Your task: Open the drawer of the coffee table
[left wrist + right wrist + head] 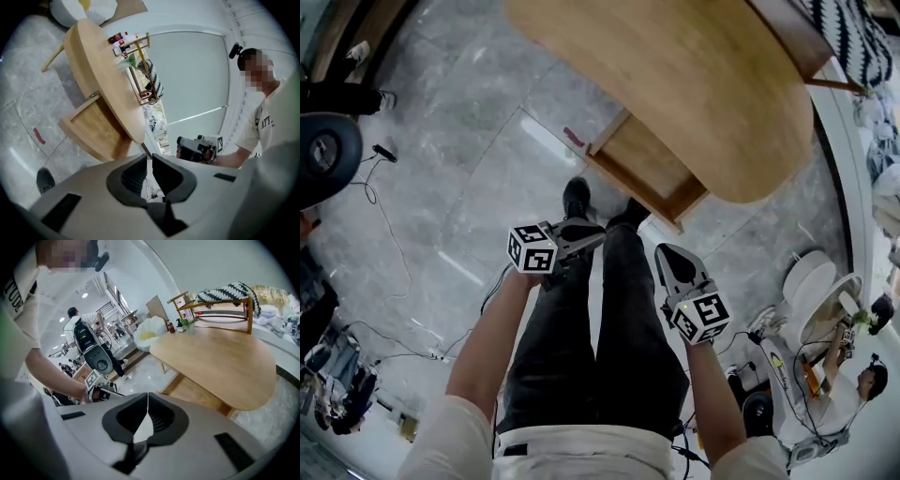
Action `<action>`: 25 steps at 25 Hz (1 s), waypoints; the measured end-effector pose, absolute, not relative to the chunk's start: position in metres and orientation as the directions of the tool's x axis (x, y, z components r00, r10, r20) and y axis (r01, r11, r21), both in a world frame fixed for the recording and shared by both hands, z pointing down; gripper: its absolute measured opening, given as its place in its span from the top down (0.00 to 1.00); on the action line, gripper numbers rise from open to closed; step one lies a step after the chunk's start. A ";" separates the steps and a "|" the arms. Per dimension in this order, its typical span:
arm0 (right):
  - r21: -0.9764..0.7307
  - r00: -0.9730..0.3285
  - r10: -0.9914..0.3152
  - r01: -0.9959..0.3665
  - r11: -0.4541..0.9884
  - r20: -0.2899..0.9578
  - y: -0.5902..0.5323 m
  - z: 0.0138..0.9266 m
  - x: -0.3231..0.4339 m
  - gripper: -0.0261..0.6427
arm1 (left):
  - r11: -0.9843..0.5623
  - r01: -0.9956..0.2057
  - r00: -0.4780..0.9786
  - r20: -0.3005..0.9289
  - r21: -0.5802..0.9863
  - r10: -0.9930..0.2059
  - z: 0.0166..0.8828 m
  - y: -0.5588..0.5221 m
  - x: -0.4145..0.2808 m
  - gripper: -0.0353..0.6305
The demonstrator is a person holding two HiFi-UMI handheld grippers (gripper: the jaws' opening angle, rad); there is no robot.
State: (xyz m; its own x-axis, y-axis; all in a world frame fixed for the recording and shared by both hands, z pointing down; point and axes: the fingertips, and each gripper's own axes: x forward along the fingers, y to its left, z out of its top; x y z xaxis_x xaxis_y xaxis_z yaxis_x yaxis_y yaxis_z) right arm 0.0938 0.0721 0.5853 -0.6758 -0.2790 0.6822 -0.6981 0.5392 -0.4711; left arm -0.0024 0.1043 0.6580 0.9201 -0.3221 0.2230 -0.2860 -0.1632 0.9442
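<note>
Drawer [642,169] stands pulled out from under the wooden desk [694,84], and you hold both grippers well apart from it. In the head view it lies at about 1 o'clock from your left gripper [149,158] and 11 o'clock from your right gripper [148,395]. Your black shoes [577,197] are just short of its front edge.

The left gripper's jaws are drawn together to a thin slit, with nothing in it. The right gripper's jaws are pressed together at the tips, also on nothing.

The desk top covers the back of the drawer, and the upper edge of the head view cuts the desk off. No handle can be made out on the drawer front.

At the far end of the desk stand small bottles [169,326] and a wooden rack [220,305] draped with a black-and-white cloth [225,290]. The bottle labels are too small to read.

On your shirt [18,310] the letters "UDE" show at 10 o'clock in the right gripper view, with the rest cut off. A red mark [574,138] lies on the grey floor [469,187] at 10 o'clock from the drawer.
</note>
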 end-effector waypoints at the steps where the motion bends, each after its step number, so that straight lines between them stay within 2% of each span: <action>1: -0.469 -0.677 -0.286 -0.699 0.540 0.678 0.072 0.573 0.094 0.93 | -0.173 -0.292 0.921 0.229 0.941 -0.315 0.644 0.104 -0.001 0.88; 7: -0.467 -0.680 -0.362 -0.715 0.520 0.638 0.061 0.504 0.092 0.93 | -0.242 -0.300 0.924 0.218 0.923 -0.315 0.558 0.085 -0.004 0.92; 15: -0.437 -0.662 -0.461 -0.743 0.507 0.591 0.037 0.426 0.098 0.93 | -0.322 -0.307 0.925 0.201 0.895 -0.322 0.454 0.070 -0.009 0.92; 25: -0.426 -0.642 -0.560 -0.767 0.480 0.524 0.028 0.342 0.115 0.93 | -0.476 -0.397 0.906 0.255 0.785 -0.337 0.363 0.049 -0.023 0.92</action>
State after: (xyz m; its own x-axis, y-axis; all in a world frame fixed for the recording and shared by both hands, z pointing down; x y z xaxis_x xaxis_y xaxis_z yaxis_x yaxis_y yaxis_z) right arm 0.1150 0.0276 0.3424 -0.6418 -0.5595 0.5244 -0.7668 0.4803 -0.4259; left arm -0.0227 0.0488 0.3627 0.9065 -0.3367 0.2549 -0.3974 -0.4758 0.7846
